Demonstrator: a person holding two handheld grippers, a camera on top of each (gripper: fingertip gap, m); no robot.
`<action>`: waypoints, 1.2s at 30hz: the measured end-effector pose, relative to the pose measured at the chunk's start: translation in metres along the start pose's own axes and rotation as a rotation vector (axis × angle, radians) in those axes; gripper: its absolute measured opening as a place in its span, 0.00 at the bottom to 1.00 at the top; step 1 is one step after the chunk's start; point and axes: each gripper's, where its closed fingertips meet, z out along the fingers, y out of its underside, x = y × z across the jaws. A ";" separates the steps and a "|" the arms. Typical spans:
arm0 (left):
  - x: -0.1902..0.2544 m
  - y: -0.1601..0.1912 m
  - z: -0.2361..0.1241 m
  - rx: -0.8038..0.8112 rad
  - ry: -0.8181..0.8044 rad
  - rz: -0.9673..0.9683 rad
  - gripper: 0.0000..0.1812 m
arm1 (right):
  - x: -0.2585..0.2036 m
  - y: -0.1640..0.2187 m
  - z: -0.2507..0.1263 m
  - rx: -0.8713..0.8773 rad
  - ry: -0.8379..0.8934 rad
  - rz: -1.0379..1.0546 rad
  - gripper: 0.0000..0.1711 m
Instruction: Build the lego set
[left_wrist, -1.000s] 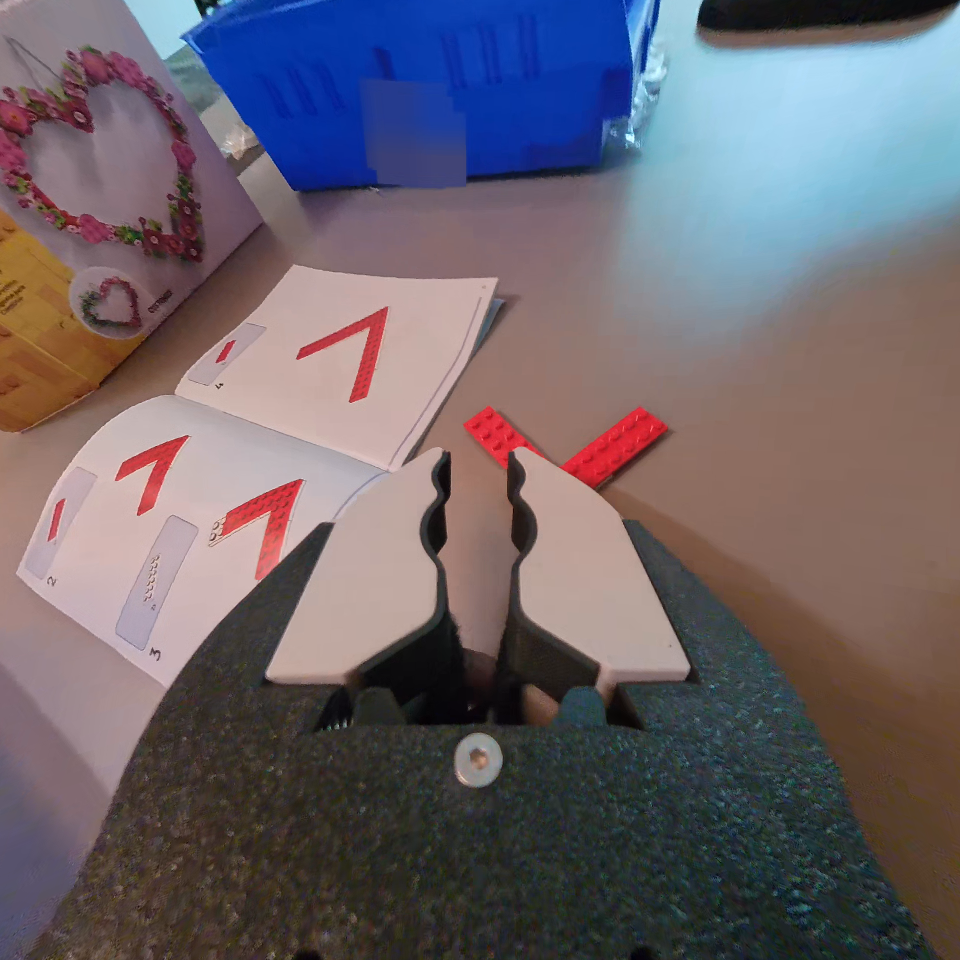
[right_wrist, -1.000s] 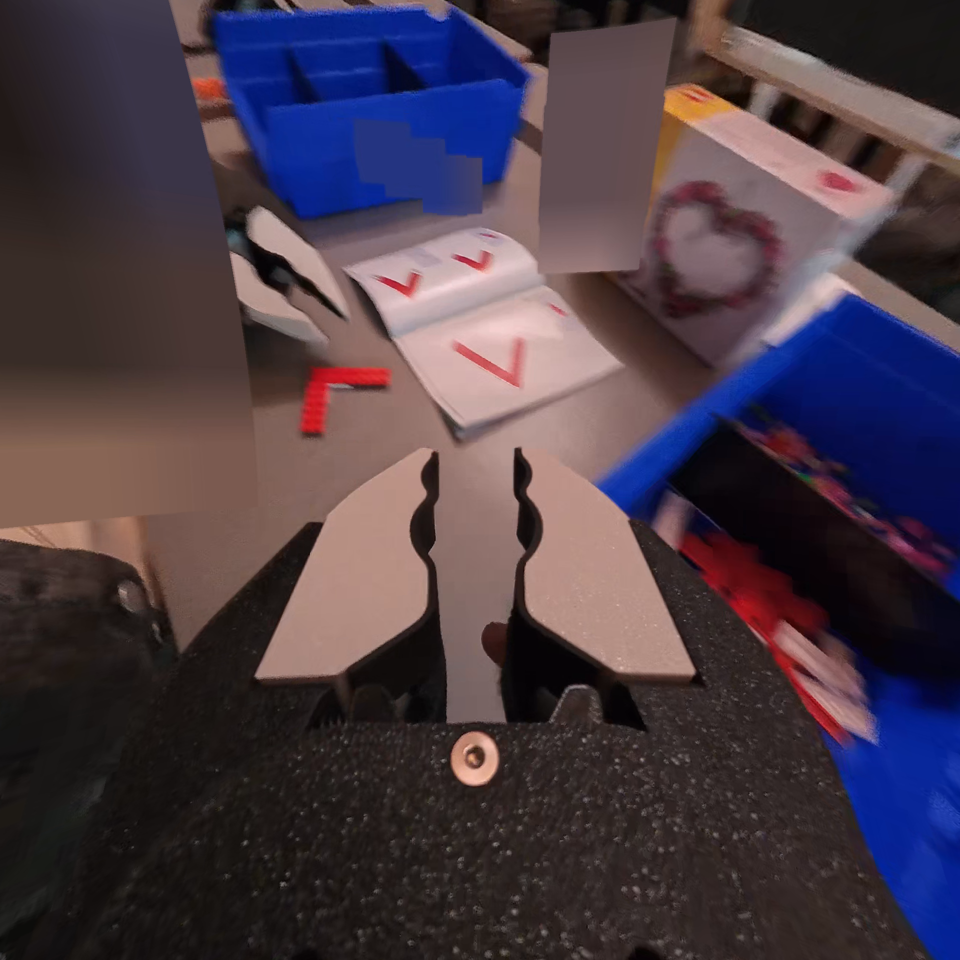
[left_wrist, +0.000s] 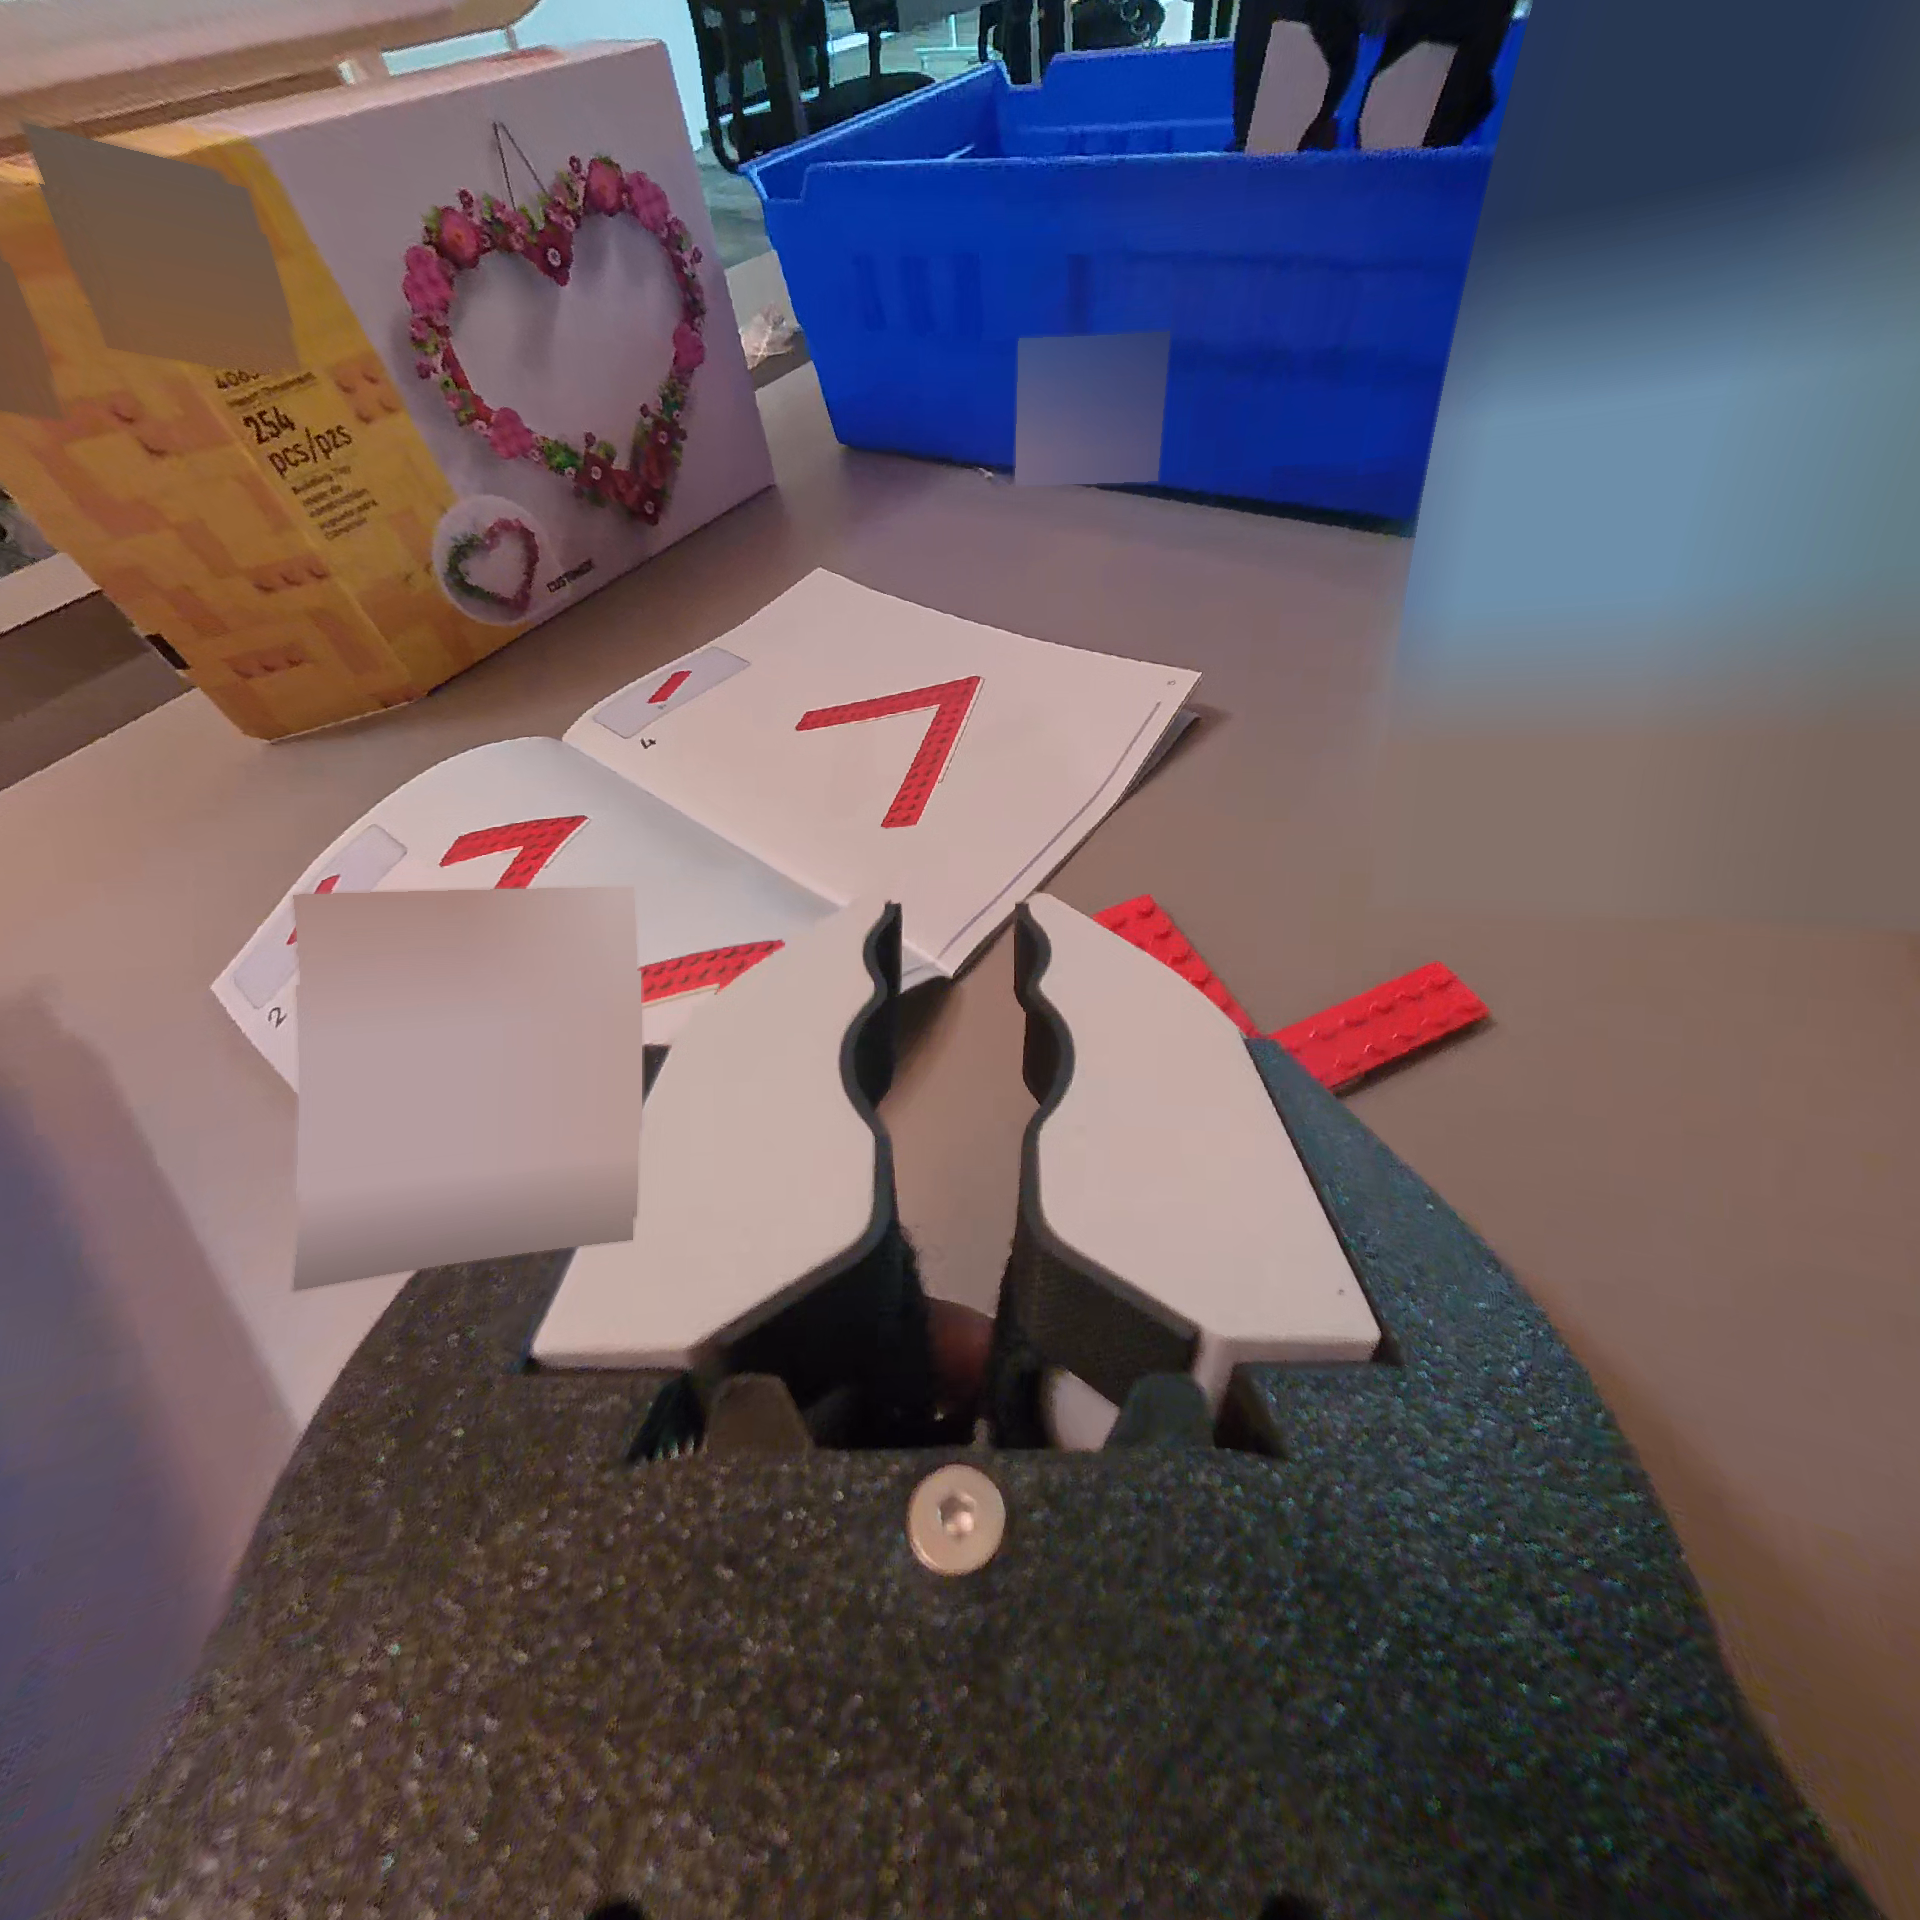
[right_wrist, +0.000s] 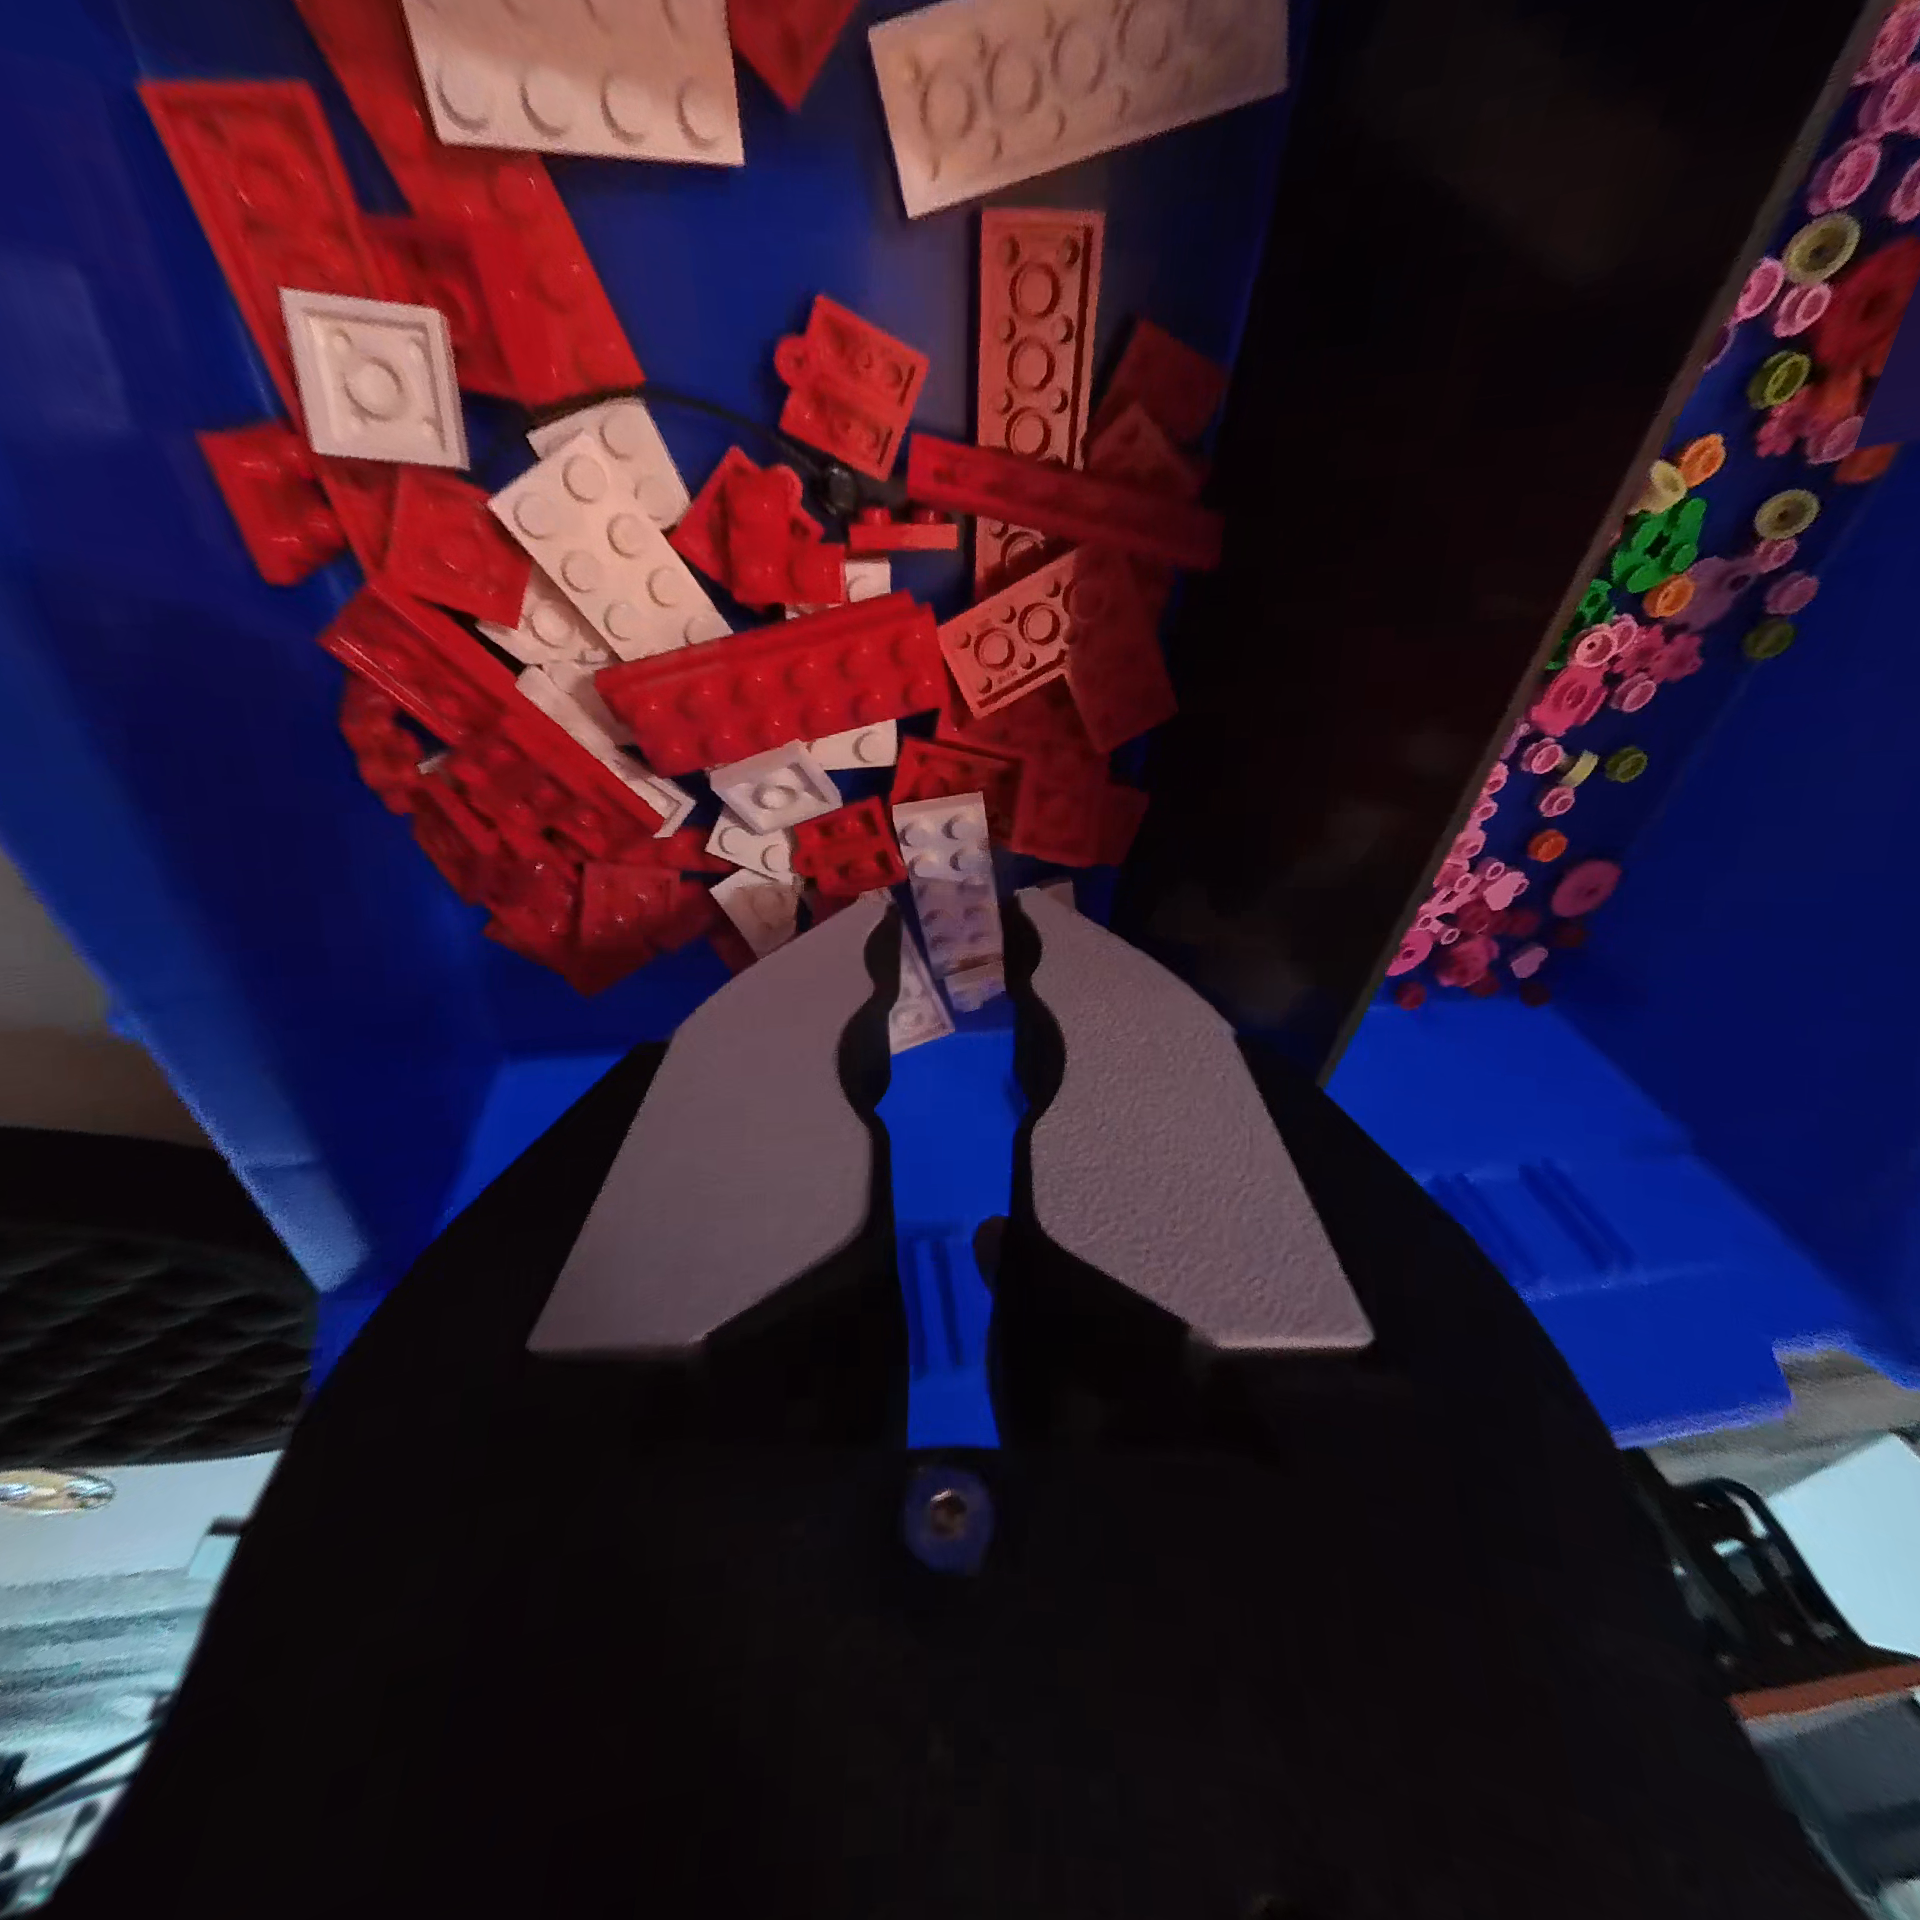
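Observation:
In the left wrist view, two red plates joined in a V (left_wrist: 1380, 1020) lie on the grey table, just right of my left gripper (left_wrist: 954, 920). It is open and empty, low over the table at the edge of the open instruction booklet (left_wrist: 894, 748). In the right wrist view, my right gripper (right_wrist: 956, 909) is open and points down into a blue bin (right_wrist: 260, 831) holding a pile of red plates (right_wrist: 769, 686) and white plates (right_wrist: 613, 540). A small white plate (right_wrist: 951, 862) lies at its fingertips, between them; I cannot tell if they touch it. My right gripper also shows far off in the left wrist view (left_wrist: 1340, 94).
The set's box with a flower heart picture (left_wrist: 416, 364) stands at the back left. The blue bin (left_wrist: 1143, 270) stands at the back right. Inside it a black divider (right_wrist: 1351, 520) separates the plates from small pink, green and yellow flower pieces (right_wrist: 1662, 623). The gap from one gripper's tips to the other's is roughly 40 centimeters.
My right gripper has moved from over the table down into the blue bin above the plates. My left gripper has tilted up, bringing the box and bin into view. Both stay open.

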 end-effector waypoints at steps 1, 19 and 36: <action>-0.001 0.000 -0.001 0.002 -0.001 -0.002 0.11 | 0.001 0.001 0.002 -0.011 0.005 -0.008 0.12; 0.013 -0.009 -0.010 0.103 0.044 0.046 0.10 | -0.021 -0.131 -0.118 0.319 0.271 0.111 0.08; 0.020 -0.013 -0.014 0.150 0.033 0.126 0.10 | -0.095 -0.274 -0.017 0.317 -0.051 0.245 0.04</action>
